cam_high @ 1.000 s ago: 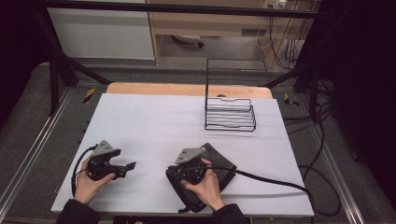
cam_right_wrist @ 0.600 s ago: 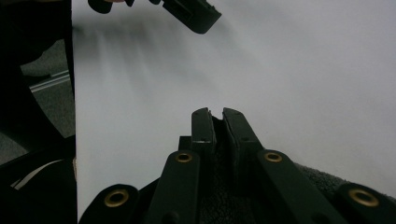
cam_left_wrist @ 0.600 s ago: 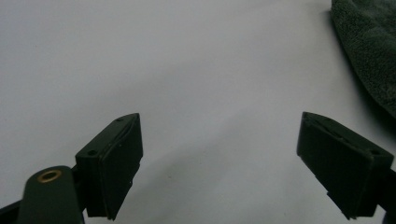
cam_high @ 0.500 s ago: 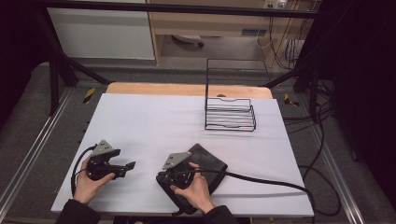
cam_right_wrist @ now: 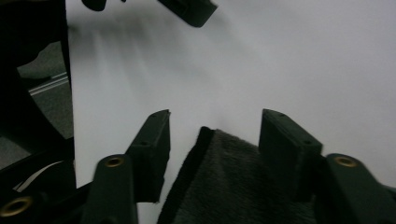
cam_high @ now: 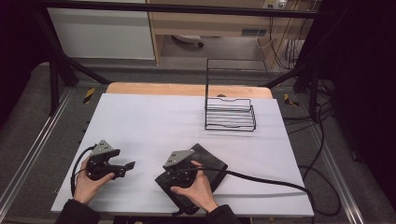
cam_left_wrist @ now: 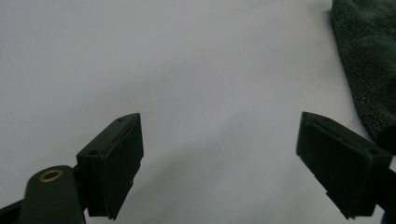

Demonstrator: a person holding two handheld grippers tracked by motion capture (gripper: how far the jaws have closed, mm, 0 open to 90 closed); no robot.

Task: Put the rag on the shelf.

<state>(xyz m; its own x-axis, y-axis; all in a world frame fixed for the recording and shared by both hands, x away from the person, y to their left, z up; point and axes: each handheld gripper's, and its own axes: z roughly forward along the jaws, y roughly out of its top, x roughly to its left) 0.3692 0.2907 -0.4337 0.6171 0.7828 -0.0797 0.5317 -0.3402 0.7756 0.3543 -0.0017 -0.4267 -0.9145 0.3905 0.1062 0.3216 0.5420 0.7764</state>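
Observation:
A dark grey cloth (cam_high: 211,163) lies flat on the white table cover near the front edge. My right gripper (cam_high: 163,176) sits over the cloth's left part and points left. Its jaws have just been opening. In the right gripper view a corner of the cloth (cam_right_wrist: 224,186) lies between the jaws of the right gripper (cam_right_wrist: 215,140), and the pads stand apart from it. My left gripper (cam_high: 130,166) rests on the cover to the left, open and with nothing in it (cam_left_wrist: 219,154). The cloth's edge (cam_left_wrist: 369,70) shows at the right of the left gripper view.
A black wire rack (cam_high: 230,114) with a tall back frame stands at the back right of the white cover (cam_high: 154,121). The right gripper's cable (cam_high: 261,179) trails right across the cover. The table's front edge is just below both hands.
The right hand and its gripper have shifted left over the cloth, and the cloth's near-left part now reaches further left. The left hand has kept still.

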